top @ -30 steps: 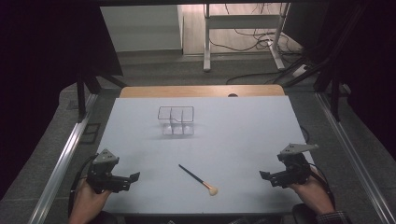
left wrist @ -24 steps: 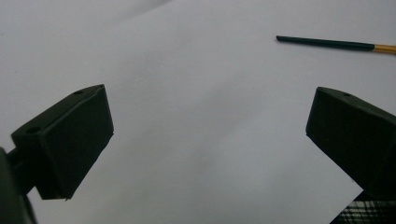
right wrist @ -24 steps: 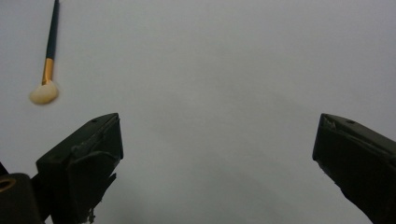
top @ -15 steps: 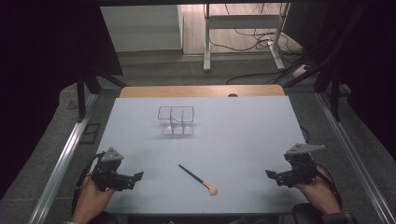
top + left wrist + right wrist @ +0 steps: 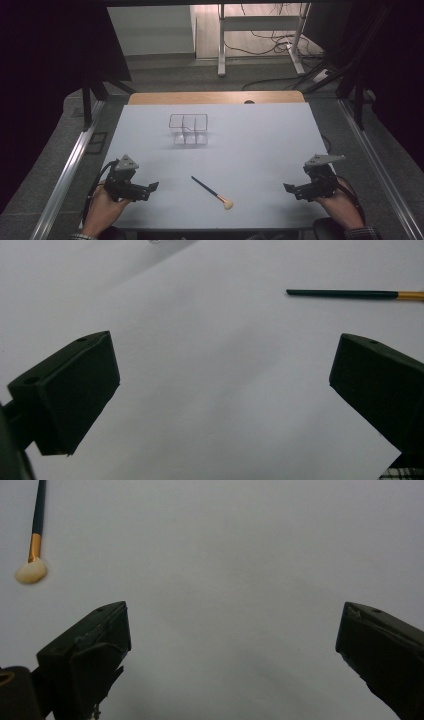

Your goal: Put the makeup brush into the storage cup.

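My two hands have pulled back a little from the brush [image 5: 212, 192]. My left gripper [image 5: 150, 187] and right gripper [image 5: 290, 189] have fingers spread wide, holding nothing. Nothing is picked up yet.

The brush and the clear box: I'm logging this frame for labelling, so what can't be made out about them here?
- Brush: in the left gripper view its bristle end is cut off by the right edge; in the right gripper view the handle's far end is cut off by the top edge.
- Clear box: in the high view it is too small and see-through to tell whether anything lies inside; in the left gripper view the top edge leaves just a sliver.
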`<state>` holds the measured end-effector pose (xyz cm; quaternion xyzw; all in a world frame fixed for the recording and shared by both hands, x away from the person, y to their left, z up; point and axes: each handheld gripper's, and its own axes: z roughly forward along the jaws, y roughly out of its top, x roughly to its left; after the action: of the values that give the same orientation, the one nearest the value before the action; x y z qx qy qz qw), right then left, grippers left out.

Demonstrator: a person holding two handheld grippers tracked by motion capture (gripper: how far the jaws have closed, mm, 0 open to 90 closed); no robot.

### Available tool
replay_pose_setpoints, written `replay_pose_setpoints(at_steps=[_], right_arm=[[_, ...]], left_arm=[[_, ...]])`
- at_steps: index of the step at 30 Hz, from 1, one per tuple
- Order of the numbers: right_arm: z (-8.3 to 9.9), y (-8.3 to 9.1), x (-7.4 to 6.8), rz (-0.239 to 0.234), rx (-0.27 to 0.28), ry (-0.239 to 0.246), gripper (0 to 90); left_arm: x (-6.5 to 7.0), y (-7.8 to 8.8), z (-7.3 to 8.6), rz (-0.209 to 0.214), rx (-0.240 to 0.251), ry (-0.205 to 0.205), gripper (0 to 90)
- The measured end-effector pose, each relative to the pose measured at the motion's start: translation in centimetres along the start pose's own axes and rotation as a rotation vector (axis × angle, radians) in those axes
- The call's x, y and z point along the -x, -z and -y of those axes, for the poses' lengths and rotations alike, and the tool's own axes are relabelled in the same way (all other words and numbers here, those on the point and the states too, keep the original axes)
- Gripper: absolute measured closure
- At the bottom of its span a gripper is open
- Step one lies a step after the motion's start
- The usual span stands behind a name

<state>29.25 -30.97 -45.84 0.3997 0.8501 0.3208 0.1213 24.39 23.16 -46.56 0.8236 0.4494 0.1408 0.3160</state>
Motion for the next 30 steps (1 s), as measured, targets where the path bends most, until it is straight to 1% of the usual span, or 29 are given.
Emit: replay_pose_setpoints(at_steps=[2,7,10,13,19,25,30], right_arm=[[0.0,0.0,0.1,0.0,-0.003,-0.004,1.2],[0.1,-0.1,0.1,0.0,-0.006,-0.009,1.2],[0.1,-0.1,0.2,0.001,-0.01,-0.015,1.2],[0.2,-0.1,0.3,0.003,-0.012,-0.02,1.2],[0.2,-0.1,0.4,0.001,-0.016,-0.024,1.2],[0.2,-0.2,0.4,0.002,-0.017,-0.023,1.2],[0.2,-0.2,0.4,0.001,-0.02,-0.023,1.2]], left_arm=[[0.1,-0.1,-0.2,0.001,-0.005,-0.011,0.1],[0.1,-0.3,-0.8,0.012,-0.002,-0.008,0.0],[0.2,-0.6,-1.1,0.021,-0.006,-0.018,0.0],[0.5,-1.0,-1.4,0.034,-0.016,-0.026,0.0],[1.0,-1.6,-2.0,0.045,-0.031,-0.043,0.0],[1.5,-2.1,-2.8,0.059,-0.031,-0.052,0.0],[1.9,-2.6,-3.5,0.069,-0.034,-0.07,0.0]])
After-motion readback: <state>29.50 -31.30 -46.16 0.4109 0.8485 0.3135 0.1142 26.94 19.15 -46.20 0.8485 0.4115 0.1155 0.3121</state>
